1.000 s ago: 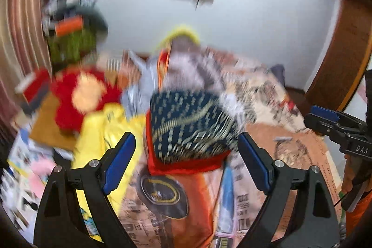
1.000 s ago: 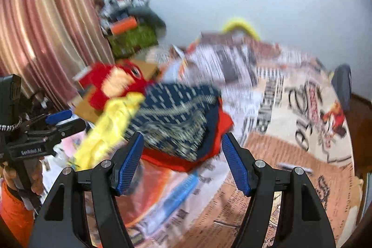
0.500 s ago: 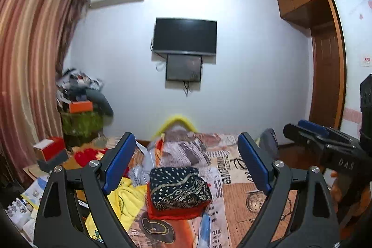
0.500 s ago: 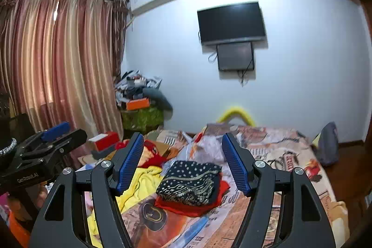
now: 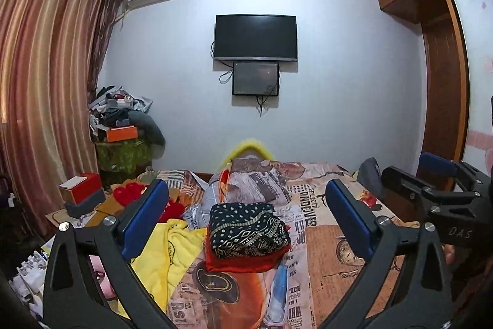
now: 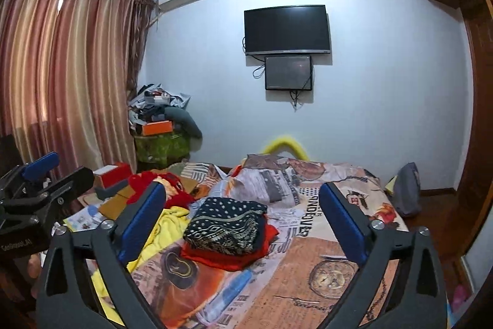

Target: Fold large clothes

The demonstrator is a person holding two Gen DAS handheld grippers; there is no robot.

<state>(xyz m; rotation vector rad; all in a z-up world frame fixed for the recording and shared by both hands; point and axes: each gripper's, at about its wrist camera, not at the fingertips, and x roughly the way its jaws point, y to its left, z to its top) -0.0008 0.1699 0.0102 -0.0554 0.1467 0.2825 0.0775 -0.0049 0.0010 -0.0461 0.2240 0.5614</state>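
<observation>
Two folded garments (image 5: 246,233) stacked, well beyond spread, empty fingers (image 5: 144,218)

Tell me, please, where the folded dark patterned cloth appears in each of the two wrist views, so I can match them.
Left wrist view: the folded dark patterned cloth lies low at centre, on a red garment, between the open gripper's fingers.
Right wrist view: it lies low, left of centre, on the same red garment.
Shared landmark: the wall television, high above the bed.
</observation>
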